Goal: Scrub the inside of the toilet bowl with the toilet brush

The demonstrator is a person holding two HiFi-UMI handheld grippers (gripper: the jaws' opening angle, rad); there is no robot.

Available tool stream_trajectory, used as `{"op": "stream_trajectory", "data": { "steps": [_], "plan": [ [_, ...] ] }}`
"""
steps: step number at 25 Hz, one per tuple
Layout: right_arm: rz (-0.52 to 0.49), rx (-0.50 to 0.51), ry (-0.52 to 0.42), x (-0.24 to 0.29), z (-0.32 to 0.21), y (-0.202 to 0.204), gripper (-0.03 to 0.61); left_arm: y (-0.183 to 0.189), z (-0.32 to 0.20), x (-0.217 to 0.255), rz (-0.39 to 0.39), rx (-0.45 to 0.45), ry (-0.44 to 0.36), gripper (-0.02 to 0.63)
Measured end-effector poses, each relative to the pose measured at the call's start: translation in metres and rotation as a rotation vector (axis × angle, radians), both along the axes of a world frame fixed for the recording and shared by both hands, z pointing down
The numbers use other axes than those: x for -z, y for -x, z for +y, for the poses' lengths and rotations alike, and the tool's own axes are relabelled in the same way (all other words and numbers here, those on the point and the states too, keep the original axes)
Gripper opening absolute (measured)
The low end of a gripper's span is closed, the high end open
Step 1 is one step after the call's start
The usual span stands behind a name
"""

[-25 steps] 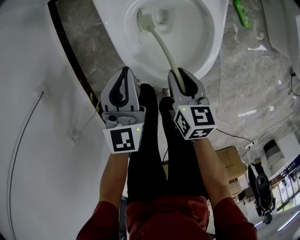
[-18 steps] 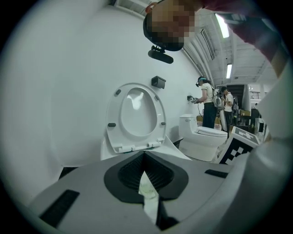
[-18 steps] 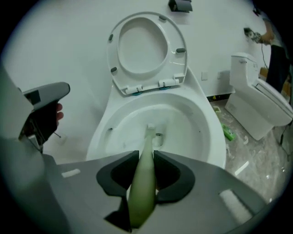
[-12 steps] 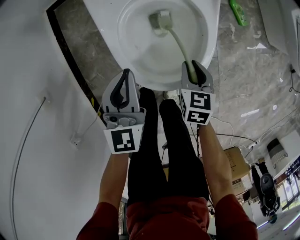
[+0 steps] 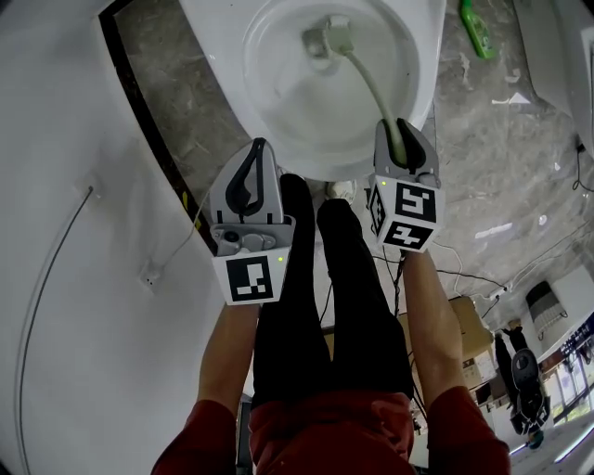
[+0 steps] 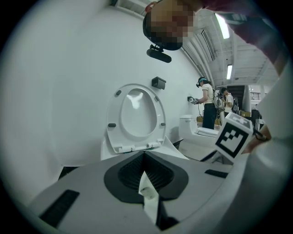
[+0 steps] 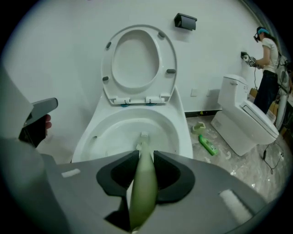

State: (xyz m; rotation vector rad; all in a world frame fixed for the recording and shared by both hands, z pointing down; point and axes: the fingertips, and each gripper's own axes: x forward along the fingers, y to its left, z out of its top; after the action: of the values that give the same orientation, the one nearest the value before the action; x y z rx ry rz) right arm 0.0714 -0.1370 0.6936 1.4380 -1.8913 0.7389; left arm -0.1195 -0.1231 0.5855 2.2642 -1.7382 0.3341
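The white toilet bowl [image 5: 278, 102] lies open at the top of the head view, its seat and lid [image 7: 139, 64] raised. A pale green toilet brush handle [image 5: 371, 88] runs from my right gripper [image 5: 401, 128] down into the bowl [image 7: 105, 132]. The brush head [image 5: 330, 39] rests against the inner wall near the drain, also seen low in the bowl [image 7: 143, 137]. The right gripper [image 7: 145, 156] is shut on the handle [image 7: 143, 187]. My left gripper [image 5: 257, 148] hovers by the bowl's near rim, shut and empty [image 6: 144, 156].
A green bottle [image 5: 480, 26] [image 7: 208, 146] lies on the marble floor to the right. A second toilet [image 7: 245, 119] stands further right, with a person [image 7: 268, 59] behind it. A black strip [image 5: 139, 102] and white wall border the left. The person's black-clad legs [image 5: 325, 306] are below.
The right gripper moved right and toward the bowl, sweeping the brush head from the bowl's left side toward the middle-right. The left gripper stayed almost still.
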Motion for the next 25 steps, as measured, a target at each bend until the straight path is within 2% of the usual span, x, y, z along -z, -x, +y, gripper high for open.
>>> {"op": "stream_trajectory", "data": {
  "steps": [6,8,12,14,16,20,23,25],
  "plan": [
    [0.065,0.136,0.075,-0.044,-0.018,0.054,0.112,0.009,0.006,-0.004,-0.005,0.016,0.019,0.006],
    [0.08,0.173,0.045,-0.028,-0.017,0.062,0.112,0.011,0.006,-0.005,-0.006,0.021,0.019,0.006],
    [0.04,0.228,-0.057,0.029,-0.006,0.078,0.112,0.017,0.005,-0.007,-0.007,0.031,0.018,0.006],
    [0.027,0.21,-0.047,0.028,-0.006,0.076,0.112,0.018,0.004,-0.007,-0.001,0.039,0.02,0.006],
    [0.018,0.161,0.004,0.006,-0.013,0.067,0.112,0.017,0.001,-0.005,0.005,0.04,0.017,0.006],
    [-0.001,0.05,0.087,-0.029,-0.025,0.04,0.114,0.004,-0.004,0.0,0.004,0.001,0.007,0.005],
    [-0.024,-0.027,0.066,-0.004,-0.025,0.017,0.114,-0.005,-0.005,0.005,-0.004,-0.03,0.0,0.006],
    [-0.048,-0.042,0.027,0.022,-0.027,0.012,0.114,-0.007,-0.007,0.012,-0.003,-0.03,-0.005,0.006]
  ]
}}
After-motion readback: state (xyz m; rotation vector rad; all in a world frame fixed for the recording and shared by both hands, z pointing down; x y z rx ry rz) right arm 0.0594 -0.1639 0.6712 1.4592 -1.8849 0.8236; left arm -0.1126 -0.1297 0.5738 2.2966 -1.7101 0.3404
